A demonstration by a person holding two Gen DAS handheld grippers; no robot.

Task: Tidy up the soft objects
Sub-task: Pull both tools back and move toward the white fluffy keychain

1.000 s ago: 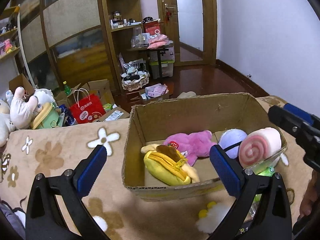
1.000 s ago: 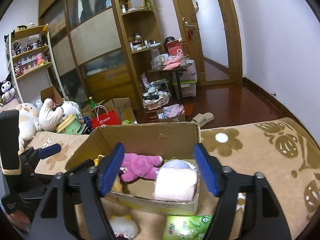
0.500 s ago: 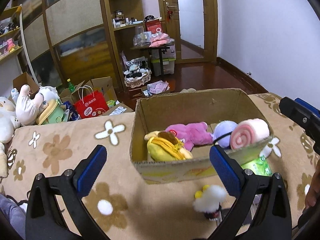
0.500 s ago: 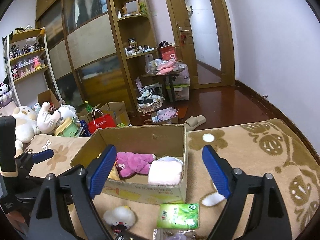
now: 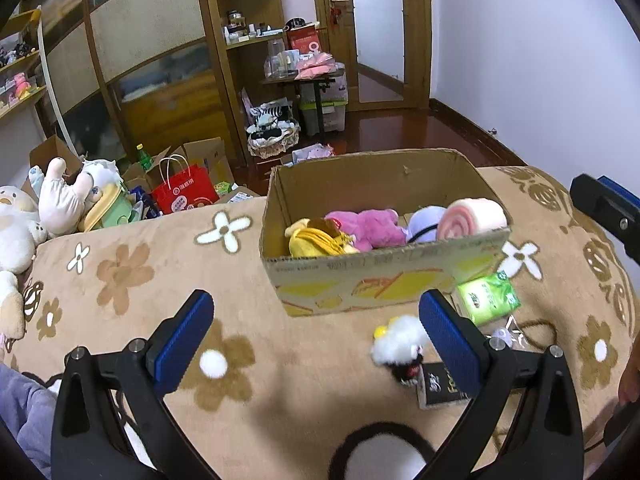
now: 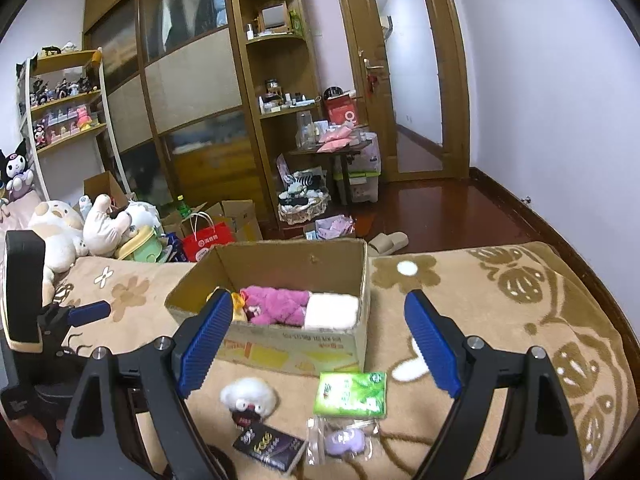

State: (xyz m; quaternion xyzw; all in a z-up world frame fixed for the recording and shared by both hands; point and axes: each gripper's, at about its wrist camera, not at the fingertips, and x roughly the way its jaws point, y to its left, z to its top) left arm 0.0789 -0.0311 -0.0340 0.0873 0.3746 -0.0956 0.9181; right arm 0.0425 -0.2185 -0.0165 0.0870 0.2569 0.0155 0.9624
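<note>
Beige, flower-patterned blanket [image 5: 120, 276] covers the surface on which everything sits; at its far left edge lie cream and white plush animals [image 5: 60, 200]; the left gripper [image 5: 316, 336] hangs over bare blanket with its blue pads spread wide and nothing between them; a cardboard box [image 5: 384, 280] stands in the middle, holding a yellow plush [image 5: 316, 240], a pink plush [image 5: 368, 228], a pale purple ball [image 5: 424, 222] and a pink swirl roll [image 5: 472, 220] side by side; in front of the box, on the blanket, lie a small white fluffy toy [image 6: 248, 396], a dark card packet [image 6: 268, 446], a green tissue pack [image 6: 352, 394] and a clear bag [image 6: 340, 440]; the right gripper [image 6: 318, 344] has just been opening, its jaws now wide apart and empty, the box's near wall showing between them.
</note>
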